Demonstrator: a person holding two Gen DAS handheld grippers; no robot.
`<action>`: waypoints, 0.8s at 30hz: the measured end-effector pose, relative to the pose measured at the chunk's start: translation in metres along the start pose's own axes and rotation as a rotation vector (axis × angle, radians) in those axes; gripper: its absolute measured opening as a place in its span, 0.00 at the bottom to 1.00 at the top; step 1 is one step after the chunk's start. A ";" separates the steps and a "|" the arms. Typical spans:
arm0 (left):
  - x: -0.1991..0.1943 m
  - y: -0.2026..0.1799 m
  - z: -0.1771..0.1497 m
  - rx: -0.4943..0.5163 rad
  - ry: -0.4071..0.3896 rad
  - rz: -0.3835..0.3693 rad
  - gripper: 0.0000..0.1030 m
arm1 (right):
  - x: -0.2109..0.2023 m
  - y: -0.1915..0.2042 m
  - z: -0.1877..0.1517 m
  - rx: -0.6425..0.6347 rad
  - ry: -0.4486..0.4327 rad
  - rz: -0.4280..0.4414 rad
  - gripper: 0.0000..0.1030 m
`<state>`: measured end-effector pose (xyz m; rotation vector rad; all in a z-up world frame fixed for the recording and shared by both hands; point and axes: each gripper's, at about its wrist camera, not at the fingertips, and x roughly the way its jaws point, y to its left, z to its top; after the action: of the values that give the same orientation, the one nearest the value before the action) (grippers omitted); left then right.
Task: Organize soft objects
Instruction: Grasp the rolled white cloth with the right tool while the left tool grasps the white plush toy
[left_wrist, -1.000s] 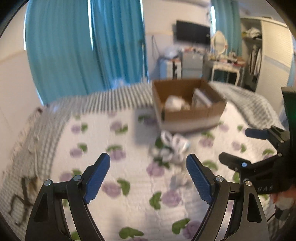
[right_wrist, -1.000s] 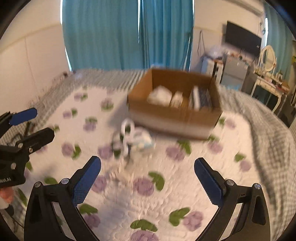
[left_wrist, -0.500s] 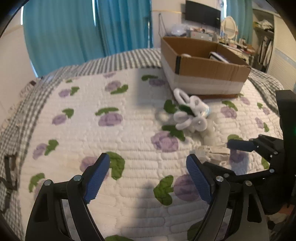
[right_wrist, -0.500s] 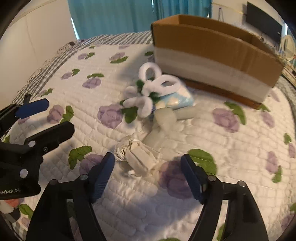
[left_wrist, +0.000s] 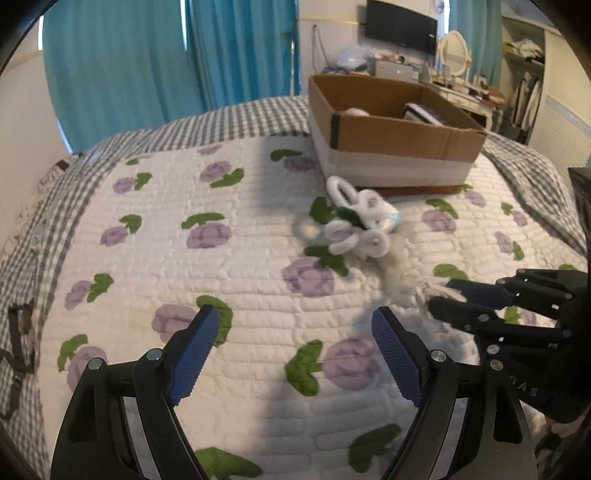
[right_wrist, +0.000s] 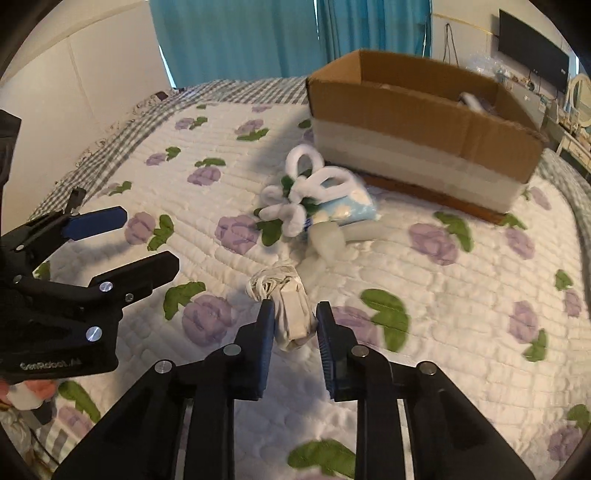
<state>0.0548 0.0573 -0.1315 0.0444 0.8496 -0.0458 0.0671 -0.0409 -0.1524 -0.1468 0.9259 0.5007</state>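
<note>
My right gripper (right_wrist: 295, 321) is shut on a small rolled white cloth bundle (right_wrist: 290, 314) lying on the floral quilt (right_wrist: 461, 295); it shows at the right of the left wrist view (left_wrist: 443, 295), pinching the bundle (left_wrist: 417, 291). My left gripper (left_wrist: 291, 343) is open and empty, low over the quilt; it also shows at the left of the right wrist view (right_wrist: 122, 240). A white fuzzy toy with loops (right_wrist: 306, 192) lies on a light blue packet (right_wrist: 351, 210) and pale soft pieces (right_wrist: 328, 240), just before the cardboard box (right_wrist: 424, 122).
The open cardboard box (left_wrist: 391, 136) sits at the far side of the bed and holds several items. Grey checked bedding (left_wrist: 55, 206) borders the quilt. Blue curtains, a dresser and a wardrobe stand beyond the bed.
My right gripper moved forward and closed on the white cloth bundle. Both grippers came lower and nearer the quilt; the left one stayed open.
</note>
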 end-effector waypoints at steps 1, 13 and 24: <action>-0.001 -0.002 0.001 -0.002 0.001 -0.002 0.83 | -0.005 -0.002 0.000 0.000 -0.013 -0.005 0.21; 0.040 -0.062 0.023 0.016 0.048 -0.060 0.81 | -0.038 -0.086 0.026 0.119 -0.119 -0.118 0.21; 0.104 -0.073 0.040 -0.068 0.111 -0.118 0.47 | -0.011 -0.120 0.024 0.186 -0.092 -0.070 0.21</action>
<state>0.1488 -0.0206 -0.1844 -0.0675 0.9640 -0.1267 0.1361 -0.1414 -0.1401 0.0121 0.8694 0.3518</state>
